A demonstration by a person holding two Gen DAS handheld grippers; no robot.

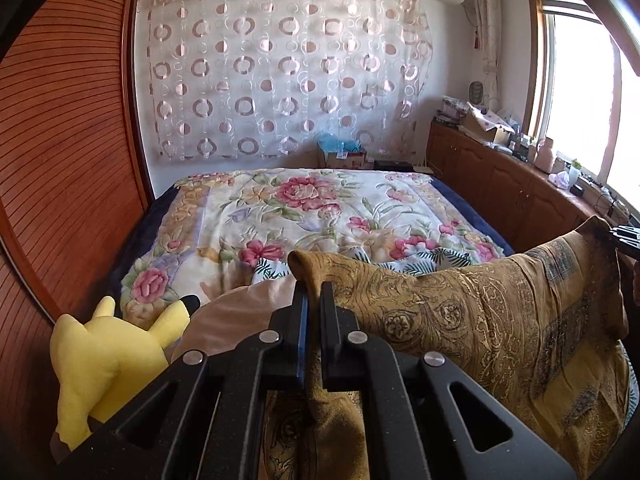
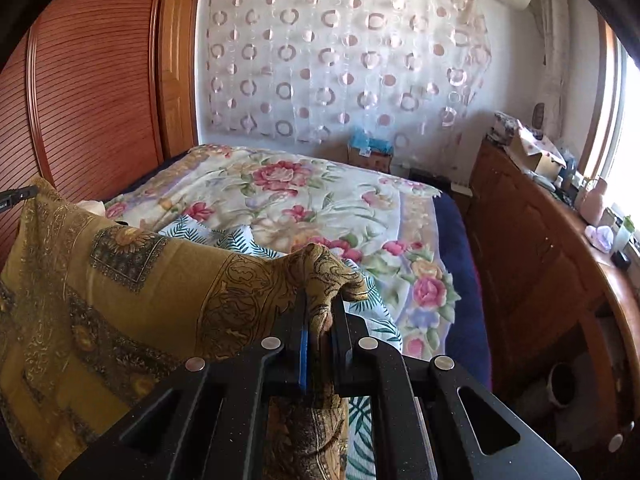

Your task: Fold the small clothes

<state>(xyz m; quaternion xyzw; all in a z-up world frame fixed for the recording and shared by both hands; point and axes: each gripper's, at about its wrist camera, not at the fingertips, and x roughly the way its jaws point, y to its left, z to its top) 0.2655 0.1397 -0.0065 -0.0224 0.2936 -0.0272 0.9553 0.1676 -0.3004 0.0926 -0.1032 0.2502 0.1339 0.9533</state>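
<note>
Holding a mustard paisley garment stretched in the air above the floral bed, left gripper and right gripper each clamped tight on an upper corner. Sagging between them; possibly slipping from a thin pinch, or dragging the leaf-print cloth lying beneath while lowering.

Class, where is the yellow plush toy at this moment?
In the left wrist view, the yellow plush toy sits at lower left, on the floral blanket, just left of the left gripper.
</note>
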